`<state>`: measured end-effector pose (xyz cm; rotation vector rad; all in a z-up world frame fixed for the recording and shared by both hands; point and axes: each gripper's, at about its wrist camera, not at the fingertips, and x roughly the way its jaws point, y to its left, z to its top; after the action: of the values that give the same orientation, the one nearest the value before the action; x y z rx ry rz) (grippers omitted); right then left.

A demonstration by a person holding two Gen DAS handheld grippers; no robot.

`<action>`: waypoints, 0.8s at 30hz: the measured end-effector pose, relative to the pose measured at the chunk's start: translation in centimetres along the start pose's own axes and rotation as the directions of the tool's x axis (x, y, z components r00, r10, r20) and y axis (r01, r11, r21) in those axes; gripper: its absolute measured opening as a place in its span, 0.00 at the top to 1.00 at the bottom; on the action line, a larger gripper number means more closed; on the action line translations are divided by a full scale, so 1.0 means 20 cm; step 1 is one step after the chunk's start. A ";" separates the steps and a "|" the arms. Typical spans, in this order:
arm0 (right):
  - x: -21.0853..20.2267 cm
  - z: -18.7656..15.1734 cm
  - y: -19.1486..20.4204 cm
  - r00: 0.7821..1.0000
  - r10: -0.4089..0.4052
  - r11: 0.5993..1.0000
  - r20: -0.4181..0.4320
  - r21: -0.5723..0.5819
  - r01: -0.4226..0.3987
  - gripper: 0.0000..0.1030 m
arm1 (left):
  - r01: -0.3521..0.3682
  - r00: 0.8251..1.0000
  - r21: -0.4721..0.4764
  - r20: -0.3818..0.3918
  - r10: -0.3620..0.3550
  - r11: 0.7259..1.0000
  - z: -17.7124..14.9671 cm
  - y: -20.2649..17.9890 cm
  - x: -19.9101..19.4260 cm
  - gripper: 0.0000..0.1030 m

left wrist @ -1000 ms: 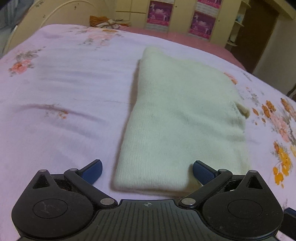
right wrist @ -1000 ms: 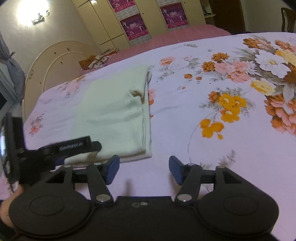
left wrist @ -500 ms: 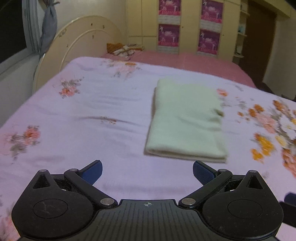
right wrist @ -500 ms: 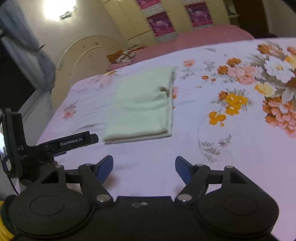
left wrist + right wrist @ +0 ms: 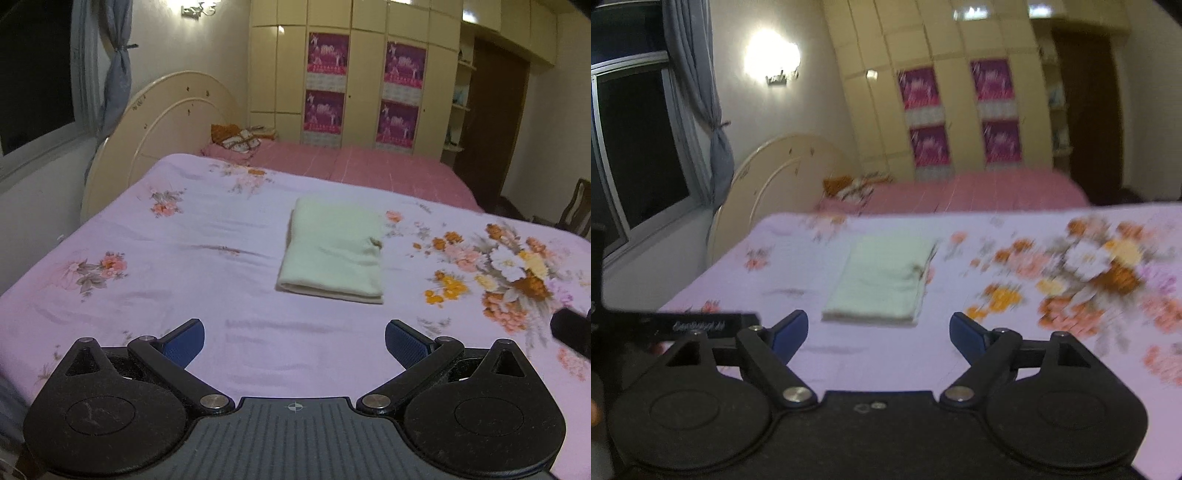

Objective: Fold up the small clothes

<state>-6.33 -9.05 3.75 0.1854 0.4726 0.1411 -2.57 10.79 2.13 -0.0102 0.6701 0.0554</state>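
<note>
A pale cream garment (image 5: 334,251) lies folded into a neat rectangle on the lilac flowered bedsheet (image 5: 166,280); the blurred right wrist view shows the same garment (image 5: 882,282). My left gripper (image 5: 294,341) hangs over the near part of the bed, well short of the garment, open with nothing between its blue pads. My right gripper (image 5: 878,334) is also back from the garment, its jaws opening wider and empty. The left gripper's black body (image 5: 683,325) shows at the left edge of the right wrist view.
A cream rounded headboard (image 5: 166,122) stands at the far left by a curtained window (image 5: 37,81). A second bed with a pink cover (image 5: 369,166) lies behind. Wardrobe doors with posters (image 5: 364,85) line the back wall. A chair (image 5: 576,206) stands at the far right.
Both grippers have pulled back and up from the folded garment, which now looks smaller and farther. The right gripper's jaws have spread wider. The garment has stayed in place.
</note>
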 end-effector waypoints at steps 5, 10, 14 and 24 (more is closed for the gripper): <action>-0.12 0.00 0.01 0.997 -0.028 0.999 0.077 -0.028 0.031 0.18 | -0.003 1.000 0.009 0.020 0.003 1.000 -0.04 -0.01 -0.13 0.00; -0.16 -0.03 0.00 0.998 -0.021 1.000 0.066 -0.020 0.022 0.17 | -0.006 1.000 0.001 0.022 0.006 1.000 -0.07 -0.01 -0.20 0.00; -0.19 -0.05 0.01 0.998 -0.021 0.999 0.067 -0.031 0.023 0.17 | -0.010 1.000 0.009 0.025 0.010 1.000 -0.09 -0.03 -0.24 0.00; -0.22 -0.06 0.02 0.998 -0.034 0.999 0.055 -0.033 0.035 0.17 | -0.013 0.999 0.003 0.031 0.012 1.000 -0.10 -0.03 -0.28 0.00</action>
<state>-10.83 -9.24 4.64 0.1476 0.4192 0.1098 -8.04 9.95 4.05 -0.0017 0.6396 0.0663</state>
